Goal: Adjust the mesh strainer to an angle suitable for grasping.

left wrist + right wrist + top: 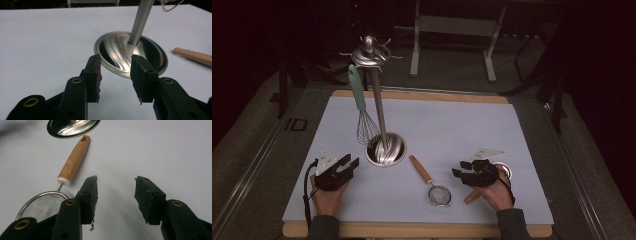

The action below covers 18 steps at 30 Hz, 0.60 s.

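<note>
A metal utensil stand (385,149) has a round shiny base and a tall pole topped by hooks (371,52). From one hook hangs a whisk (360,105) with a pale green handle. A small mesh strainer (432,182) with a wooden handle lies flat on the white sheet. My left gripper (350,161) rests open just left of the stand's base (130,53), holding nothing. Right of the strainer, my right gripper (459,168) is open and empty, with the strainer's handle (73,160) and mesh (42,206) to the left of its jaws.
A second wooden-handled utensil (471,196) lies under my right hand, mostly hidden, with a metal rim (507,171) showing behind the hand. The white sheet (452,125) covers a wooden board (412,230). Table legs (414,50) stand beyond the far edge.
</note>
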{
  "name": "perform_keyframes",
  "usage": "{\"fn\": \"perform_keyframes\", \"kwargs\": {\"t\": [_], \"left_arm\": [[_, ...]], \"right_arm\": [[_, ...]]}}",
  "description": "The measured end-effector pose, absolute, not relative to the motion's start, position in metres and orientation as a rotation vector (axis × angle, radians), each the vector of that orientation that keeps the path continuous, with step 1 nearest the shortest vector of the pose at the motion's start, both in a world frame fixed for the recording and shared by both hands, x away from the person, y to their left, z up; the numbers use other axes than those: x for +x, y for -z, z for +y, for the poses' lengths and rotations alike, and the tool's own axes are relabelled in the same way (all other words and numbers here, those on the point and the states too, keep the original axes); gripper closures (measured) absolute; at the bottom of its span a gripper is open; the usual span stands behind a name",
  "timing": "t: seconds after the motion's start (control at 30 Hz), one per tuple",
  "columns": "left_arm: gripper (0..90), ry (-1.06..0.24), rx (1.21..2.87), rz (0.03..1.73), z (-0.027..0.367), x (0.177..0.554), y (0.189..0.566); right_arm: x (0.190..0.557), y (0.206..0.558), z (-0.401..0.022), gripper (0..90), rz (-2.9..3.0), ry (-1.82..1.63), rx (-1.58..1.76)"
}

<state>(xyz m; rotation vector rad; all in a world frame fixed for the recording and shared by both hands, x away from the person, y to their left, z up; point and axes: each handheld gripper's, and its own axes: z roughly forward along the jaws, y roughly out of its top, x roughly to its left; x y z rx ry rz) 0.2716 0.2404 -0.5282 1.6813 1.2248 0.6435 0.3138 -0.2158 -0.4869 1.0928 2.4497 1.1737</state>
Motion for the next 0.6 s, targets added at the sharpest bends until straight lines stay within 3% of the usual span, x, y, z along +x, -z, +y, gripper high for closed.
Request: {"fn": "perform_keyframes", "kwargs": {"t": [0.27, 0.6], "left_arm": [[60.5, -0.625, 1.662, 1.262, 0.249, 0.274, 0.535], [59.7, -0.630, 1.668, 1.268, 0.251, 0.275, 0.537]], "right_arm": [[0.317, 0.487, -0.197, 68.9, 2.499, -1.111, 1.050], [0.316, 0.492, -0.167, 72.6, 2.574, -1.055, 0.984]]}}
